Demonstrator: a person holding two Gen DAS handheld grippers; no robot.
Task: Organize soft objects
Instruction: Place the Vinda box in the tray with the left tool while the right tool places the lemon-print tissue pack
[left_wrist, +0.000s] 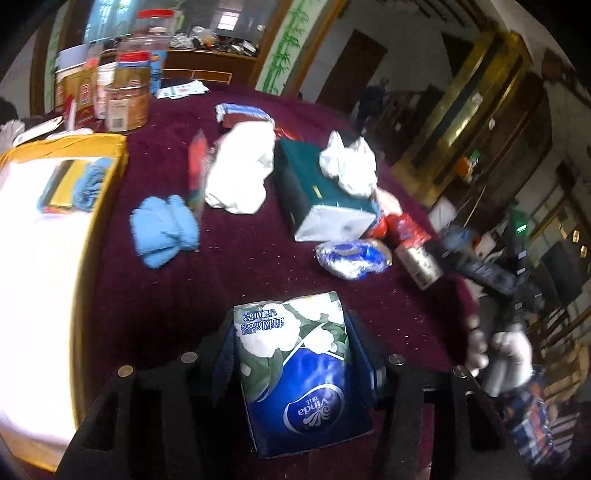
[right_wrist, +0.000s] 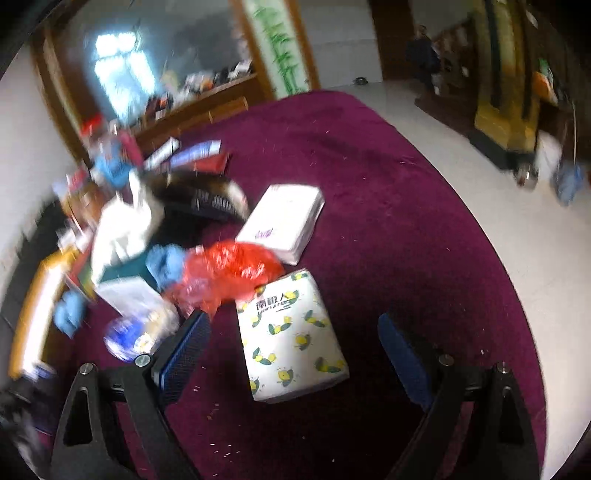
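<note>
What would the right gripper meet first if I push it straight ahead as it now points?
Probably the lemon-print tissue pack, lying on the maroon tablecloth between the open right gripper fingers. Depth is unclear; the gripper may sit above it.

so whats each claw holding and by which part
The left claw grips the blue tissue pack by its two sides. The right claw is open, holding nothing.

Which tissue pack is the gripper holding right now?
The blue Vinda pack with white flowers, squeezed in the left gripper. The lemon-print pack and the plain white pack just lie on the table; the right gripper is open.
</note>
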